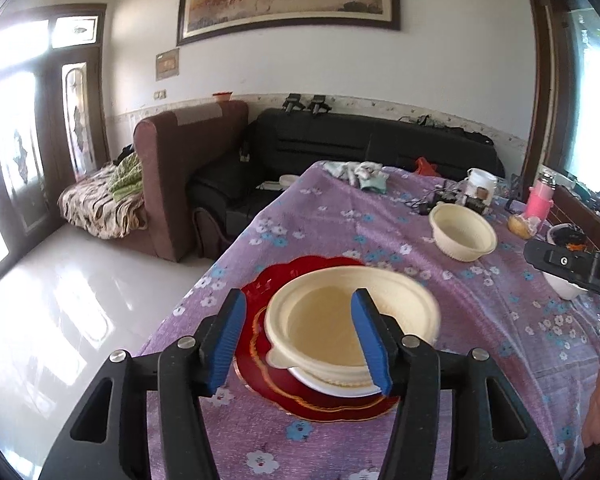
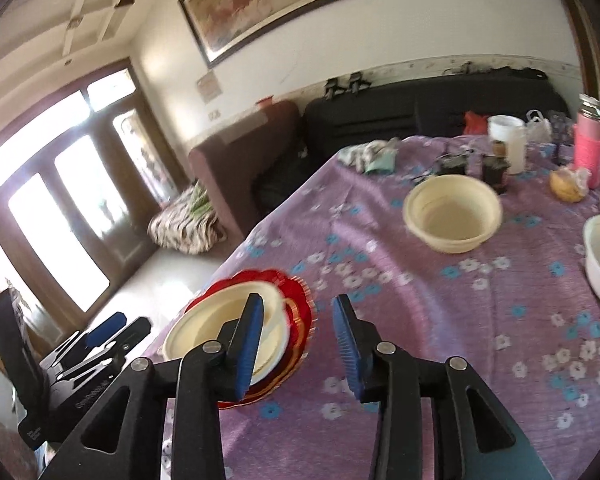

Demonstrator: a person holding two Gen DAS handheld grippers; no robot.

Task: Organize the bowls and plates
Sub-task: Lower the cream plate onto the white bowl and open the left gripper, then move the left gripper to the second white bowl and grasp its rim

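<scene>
Purple flowered cloth [image 2: 440, 320] carries our red plate [image 2: 300, 292] stack and cream bowl [image 1: 352, 320] at its near edge, a second cream bowl [image 2: 452, 212] ahead-right, nearer our right gripper [image 2: 296, 344]; it and the left gripper [image 1: 300, 340] gape part-open, holding nothing.

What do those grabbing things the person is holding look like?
Both are alike. The left tongs and right tongs are matte black plastic with triangular cut-outs and round silver pivot pins. Each finger ends in a long, ribbed blue pad. The right view shows small white lettering on the left tool's side. No cables or sleeves show.
</scene>
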